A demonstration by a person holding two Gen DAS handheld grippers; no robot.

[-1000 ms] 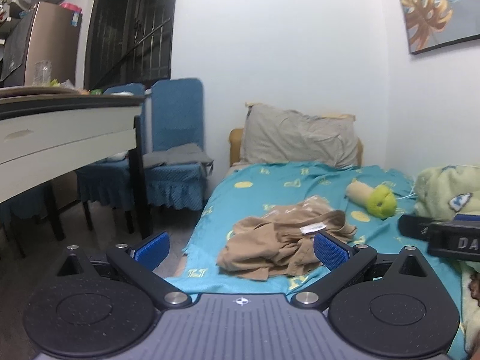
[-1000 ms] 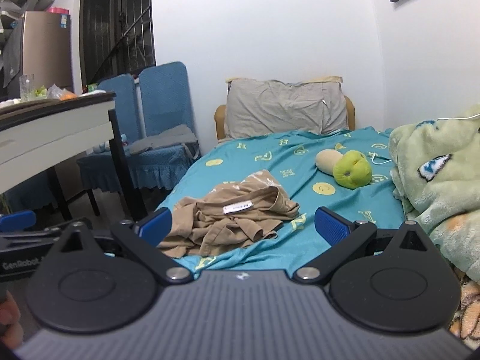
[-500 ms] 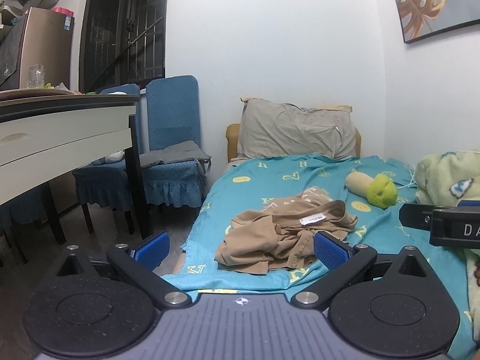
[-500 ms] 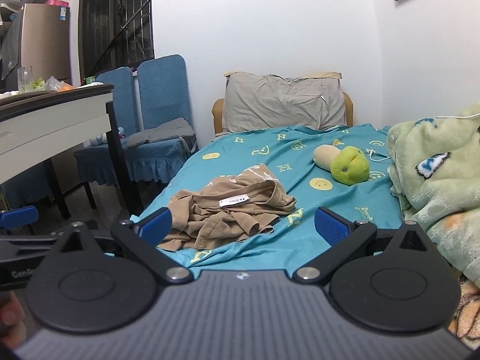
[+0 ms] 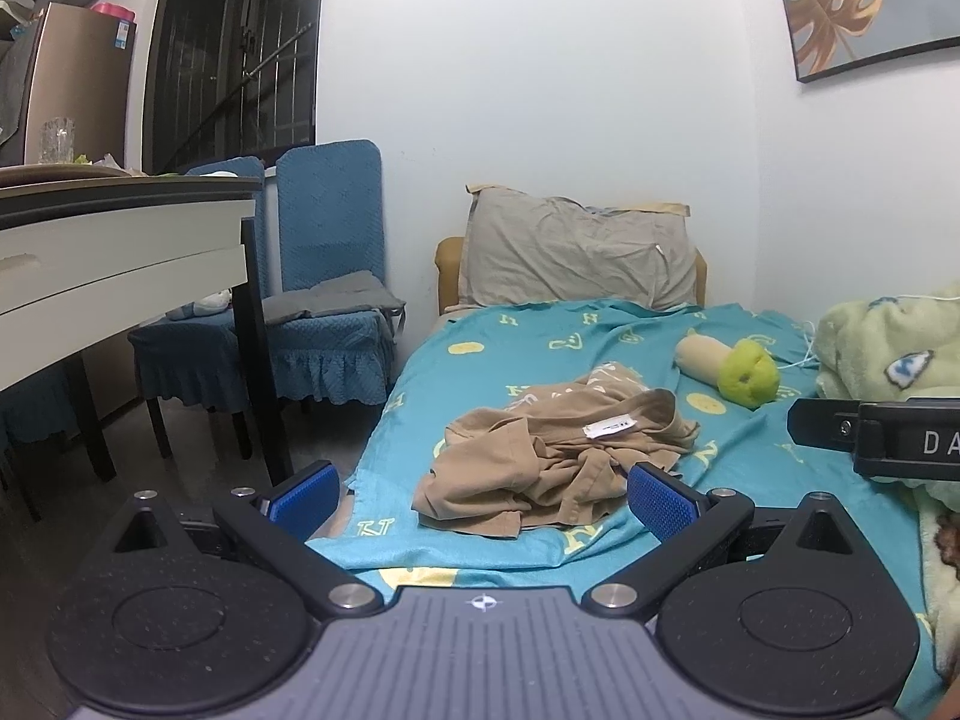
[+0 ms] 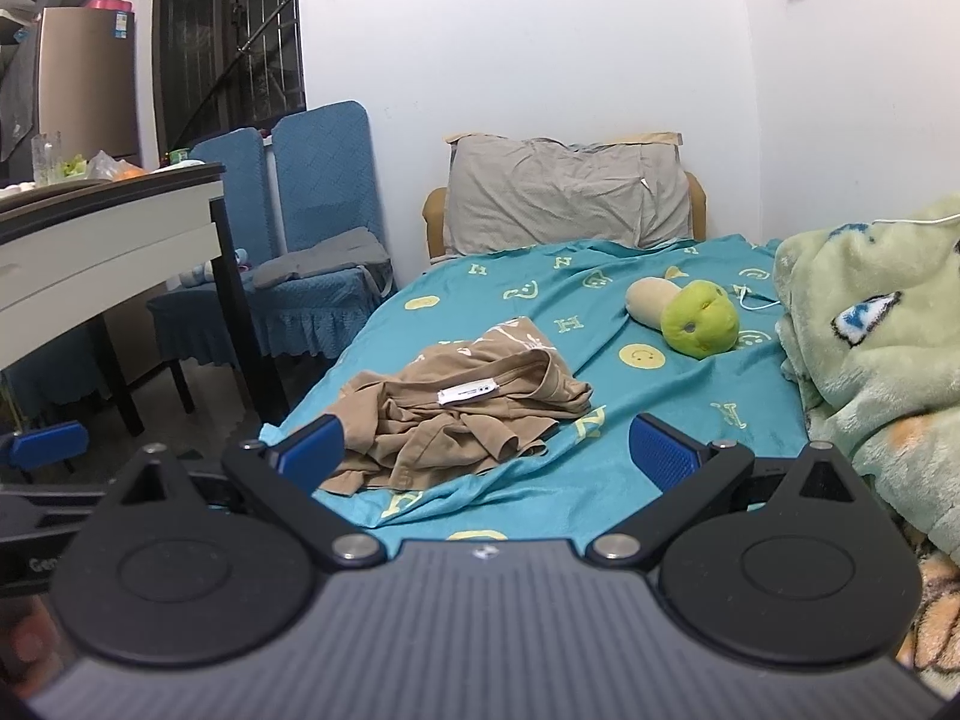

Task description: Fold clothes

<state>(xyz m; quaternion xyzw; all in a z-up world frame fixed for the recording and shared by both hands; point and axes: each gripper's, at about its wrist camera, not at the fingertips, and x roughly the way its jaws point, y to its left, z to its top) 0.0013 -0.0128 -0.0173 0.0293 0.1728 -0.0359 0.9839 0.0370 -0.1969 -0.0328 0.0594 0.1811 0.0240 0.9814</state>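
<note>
A crumpled tan garment (image 5: 540,456) (image 6: 456,414) with a white label lies on the teal bed sheet (image 5: 540,348) (image 6: 570,480) near the bed's front left corner. My left gripper (image 5: 480,495) is open and held short of the garment, touching nothing. My right gripper (image 6: 486,453) is also open, with the garment lying ahead between its blue pads. The right gripper's body (image 5: 882,438) shows at the right edge of the left wrist view. A blue pad of the left gripper (image 6: 45,444) shows at the left edge of the right wrist view.
A grey pillow (image 5: 576,252) leans at the head of the bed. A green and cream plush toy (image 6: 690,315) lies on the sheet, and a pale green blanket (image 6: 870,336) is heaped at the right. Blue chairs (image 5: 324,276) and a white table (image 5: 108,264) stand left of the bed.
Both views have drifted a little: the garment sits slightly higher and further right in the left wrist view. Both grippers stay open and hold nothing.
</note>
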